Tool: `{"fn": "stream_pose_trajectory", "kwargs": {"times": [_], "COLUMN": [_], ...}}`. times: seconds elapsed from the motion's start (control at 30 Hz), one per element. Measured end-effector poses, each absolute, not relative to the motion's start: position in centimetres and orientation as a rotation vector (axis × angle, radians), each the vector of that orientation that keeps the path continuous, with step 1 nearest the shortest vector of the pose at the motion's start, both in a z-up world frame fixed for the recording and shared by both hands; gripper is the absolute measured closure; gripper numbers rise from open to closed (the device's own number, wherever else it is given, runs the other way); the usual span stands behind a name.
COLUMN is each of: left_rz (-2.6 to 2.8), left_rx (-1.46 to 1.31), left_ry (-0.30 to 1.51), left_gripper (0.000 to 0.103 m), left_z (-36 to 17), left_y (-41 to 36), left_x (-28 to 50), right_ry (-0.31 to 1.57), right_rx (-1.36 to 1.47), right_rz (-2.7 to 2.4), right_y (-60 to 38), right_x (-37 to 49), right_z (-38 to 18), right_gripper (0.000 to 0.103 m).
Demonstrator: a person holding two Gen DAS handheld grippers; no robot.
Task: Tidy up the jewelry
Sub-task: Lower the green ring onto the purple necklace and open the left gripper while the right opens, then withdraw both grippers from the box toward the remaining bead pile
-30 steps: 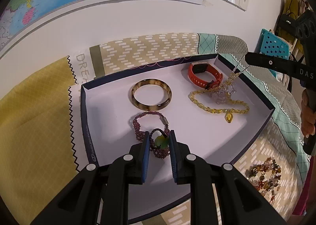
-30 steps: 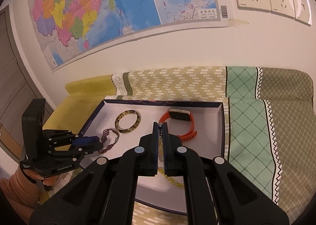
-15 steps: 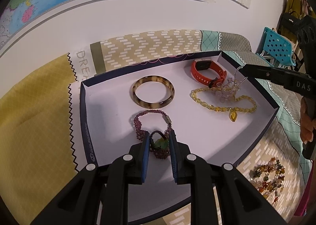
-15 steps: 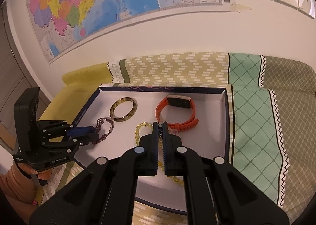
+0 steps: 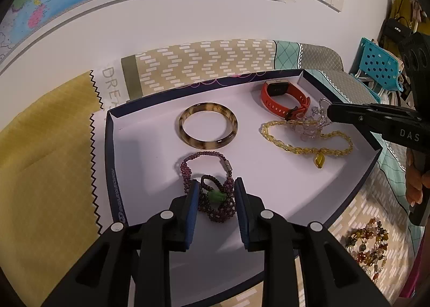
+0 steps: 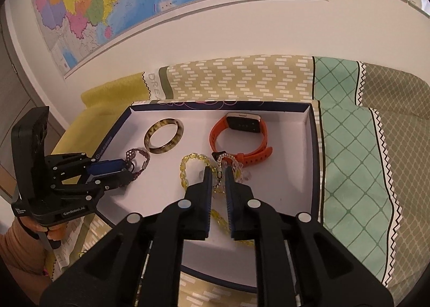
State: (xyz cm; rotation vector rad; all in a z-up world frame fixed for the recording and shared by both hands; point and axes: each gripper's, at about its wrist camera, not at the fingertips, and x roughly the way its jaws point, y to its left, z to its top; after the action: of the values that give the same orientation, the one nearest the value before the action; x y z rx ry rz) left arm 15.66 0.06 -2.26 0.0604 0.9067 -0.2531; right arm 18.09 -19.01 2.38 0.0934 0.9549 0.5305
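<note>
The shallow box (image 5: 114, 172) on the patterned bedspread (image 6: 349, 145) serves as landmark, and both hands are letting pieces go inside it.

The purple beaded bracelet (image 5: 215, 194) lies on the box floor near its front-left corner, directly between and just ahead of the fingers of the left gripper (image 5: 217, 194). It is heaped in loops, its clasp end trailing away from the fingers toward the tortoiseshell bangle (image 5: 207, 129) at the middle of the box floor. These fingers have just been opening; a clear gap shows on each side of the beads, so they stand slightly apart and no longer press on the bracelet.

The clear crystal chain (image 6: 231, 164) lies toward the right side of the box, draped over the yellow bead necklace (image 6: 193, 164) and just in front of the orange watch (image 6: 242, 134). It runs from the watch strap down into the gap of the right gripper (image 6: 218, 172), whose fingers have also just been opening. They stand only a narrow slot apart with a strand hanging between them; whether a pad touches that strand is hard to tell, though it looks loose.

A cluster of mixed amber beads (image 5: 368, 242) waits outside the box, off its front-right corner, nearer the right hand than the left.
</note>
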Motion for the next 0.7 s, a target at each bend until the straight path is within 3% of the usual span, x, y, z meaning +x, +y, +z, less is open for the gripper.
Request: {"fn": "stream_pose_trajectory", "kwargs": {"times": [0.07,0.13,0.23,0.6,0.67,0.7], "left_rz": [-0.248,-0.245,-0.245,-0.215,-0.213,-0.213], "left_rx": [0.063,0.069,0.064,0.066,0.06,0.058], "left_ry": [0.897,0.884,0.857,0.805,0.798,0.792], "left_gripper": [0.073,0.058,0.054,0.037,0.031,0.029], "left_z": [-2.1,-1.8,-1.2,0.0,0.2,0.3], "left_y": [0.0,0.0,0.1,0.3,0.4,0.4], "left_x": [15.4,15.2,14.6,12.4,11.9,11.5], "right_ry": [0.951,0.947,0.943,0.943,0.935,0.931], "right_rx": [0.091,0.093,0.101,0.125,0.127,0.127], "right_rz": [0.527,0.516,0.501,0.483,0.475,0.468], "right_y": [-19.2,-19.4,-19.6,-20.4,-20.5,-20.6], "right_x": [17.8,17.6,17.1,15.8,15.3,15.1], "right_z": [2.4,2.4,2.2,1.9,2.1,2.1], "right_gripper": [0.086,0.076,0.056,0.046,0.038,0.029]}}
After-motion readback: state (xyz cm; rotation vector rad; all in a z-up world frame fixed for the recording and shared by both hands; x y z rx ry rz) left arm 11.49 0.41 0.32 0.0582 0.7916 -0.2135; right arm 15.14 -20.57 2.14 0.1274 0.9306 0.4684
